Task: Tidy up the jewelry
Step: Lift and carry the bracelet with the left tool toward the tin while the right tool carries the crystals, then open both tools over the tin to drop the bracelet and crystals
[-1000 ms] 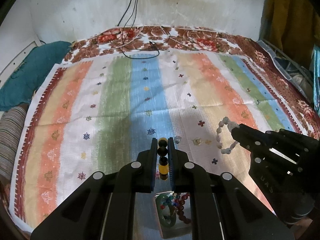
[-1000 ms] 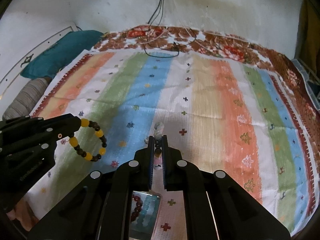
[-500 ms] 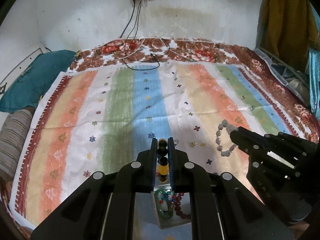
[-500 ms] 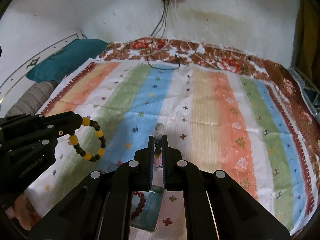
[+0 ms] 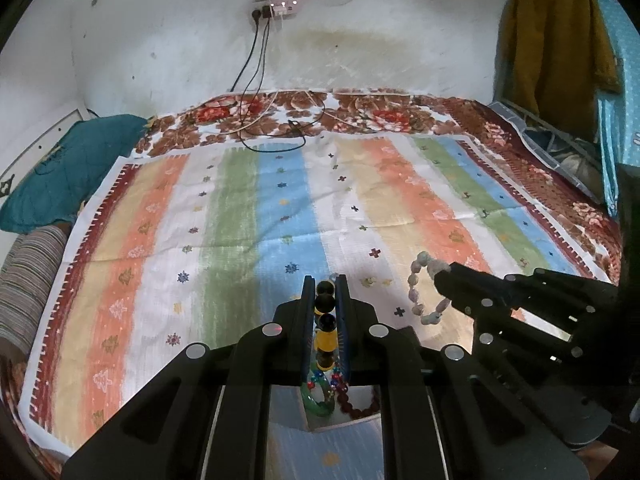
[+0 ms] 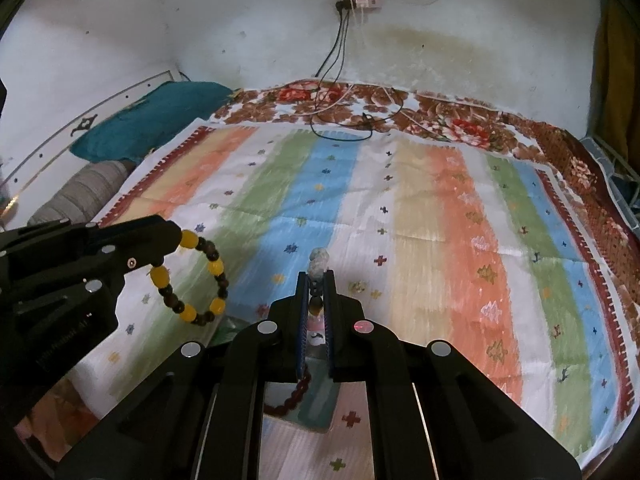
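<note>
Yellow-and-dark bead bracelet [image 6: 192,280], clamped in the closed left gripper [image 5: 325,292] at lower centre, hangs light and floppy, like the pale bracelet [image 5: 426,288] pinched by the right gripper [image 6: 317,280].

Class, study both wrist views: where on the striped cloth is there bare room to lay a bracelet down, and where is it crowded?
Bare: the striped cloth, from the cables at its far edge to the grippers. Crowded: the near edge, where the small tray holds a green bangle and red beads under the left gripper.

Dim indoor light, sharp focus, strong fisheye warp, dark corners.
</note>
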Demonstrator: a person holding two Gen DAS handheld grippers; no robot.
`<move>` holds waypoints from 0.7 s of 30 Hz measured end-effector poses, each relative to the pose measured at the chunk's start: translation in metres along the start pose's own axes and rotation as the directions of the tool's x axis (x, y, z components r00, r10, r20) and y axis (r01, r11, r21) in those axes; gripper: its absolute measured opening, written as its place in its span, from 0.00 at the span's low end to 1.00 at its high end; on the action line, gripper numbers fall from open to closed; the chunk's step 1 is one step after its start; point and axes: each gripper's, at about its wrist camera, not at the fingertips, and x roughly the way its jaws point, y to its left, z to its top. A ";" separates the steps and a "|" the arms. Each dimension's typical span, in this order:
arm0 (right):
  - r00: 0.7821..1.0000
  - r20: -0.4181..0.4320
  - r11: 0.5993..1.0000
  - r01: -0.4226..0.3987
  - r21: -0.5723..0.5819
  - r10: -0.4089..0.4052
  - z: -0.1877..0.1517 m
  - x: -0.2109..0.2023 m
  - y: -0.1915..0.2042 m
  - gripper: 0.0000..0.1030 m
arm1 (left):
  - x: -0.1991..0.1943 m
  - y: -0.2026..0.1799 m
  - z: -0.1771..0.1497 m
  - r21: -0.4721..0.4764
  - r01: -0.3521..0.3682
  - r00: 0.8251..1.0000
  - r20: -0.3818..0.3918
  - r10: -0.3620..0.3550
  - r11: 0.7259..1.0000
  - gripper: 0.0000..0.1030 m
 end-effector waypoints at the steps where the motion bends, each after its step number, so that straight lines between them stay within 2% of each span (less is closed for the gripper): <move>1: 1.000 -0.004 1.000 -0.004 0.001 0.004 -0.002 -0.001 0.001 0.08 | -0.001 -0.001 -0.001 0.001 0.002 1.000 0.000 -0.002 1.000 0.09; 12: 0.999 -0.024 0.999 -0.037 -0.007 0.037 -0.020 -0.011 0.009 0.08 | -0.011 -0.007 -0.017 0.014 0.014 1.000 -0.004 -0.014 1.000 0.09; 20: 0.997 -0.060 0.998 -0.057 -0.022 0.055 -0.027 -0.007 0.014 0.08 | -0.004 -0.005 -0.019 0.011 0.019 0.999 -0.034 -0.019 1.000 0.10; 21: 0.997 -0.058 0.998 -0.052 -0.021 0.050 -0.027 -0.007 0.013 0.09 | -0.004 -0.003 -0.018 0.005 0.009 0.999 -0.031 -0.009 1.000 0.14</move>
